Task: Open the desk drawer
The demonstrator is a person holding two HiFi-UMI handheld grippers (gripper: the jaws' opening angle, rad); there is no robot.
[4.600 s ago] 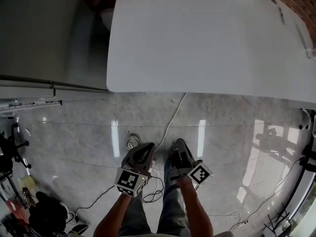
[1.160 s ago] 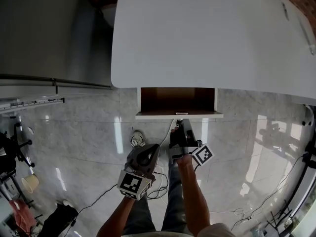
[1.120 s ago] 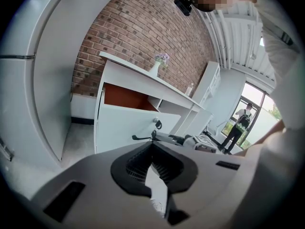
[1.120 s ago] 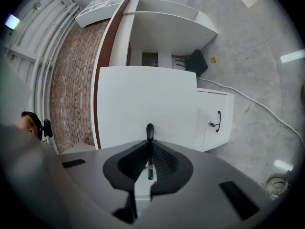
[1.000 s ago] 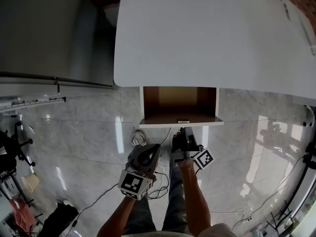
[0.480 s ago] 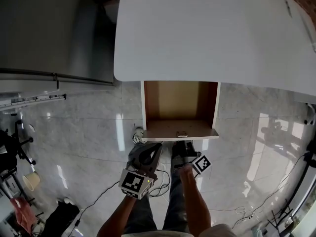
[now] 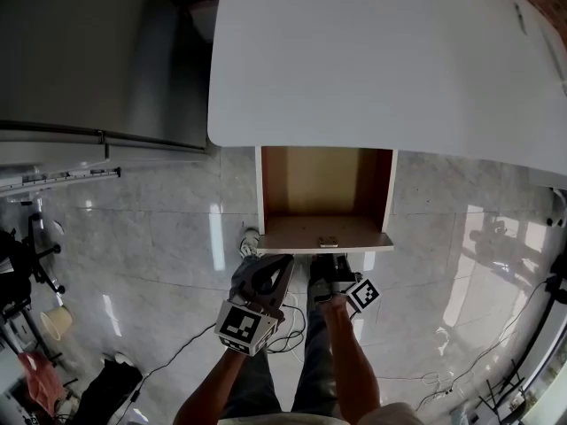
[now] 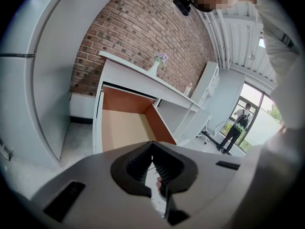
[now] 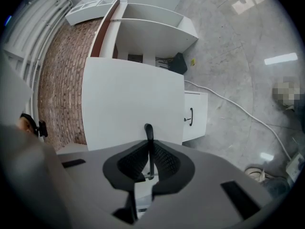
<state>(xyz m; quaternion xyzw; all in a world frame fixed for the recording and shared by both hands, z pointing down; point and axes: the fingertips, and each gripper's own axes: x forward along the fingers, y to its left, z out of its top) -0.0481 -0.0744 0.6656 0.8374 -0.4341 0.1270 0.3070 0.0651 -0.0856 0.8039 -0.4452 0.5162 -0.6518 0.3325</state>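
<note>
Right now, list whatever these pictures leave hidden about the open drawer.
- Head view: the rear of the drawer lies under the desk top; a piece on its front edge is too small to name.
- Left gripper view: the left gripper covers the drawer's near floor.
- Right gripper view: the right gripper, shut on the handle, faces the drawer front, so the inside is unseen.

I count one white desk (image 7: 372, 60), one open drawer (image 7: 324, 189), one drawer handle (image 9: 149, 147), two grippers, left gripper (image 7: 264, 271), right gripper (image 7: 329, 259).

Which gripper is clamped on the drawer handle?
The right gripper: its jaws close on the dark drawer handle, while the left gripper hangs beside it, shut on nothing.
</note>
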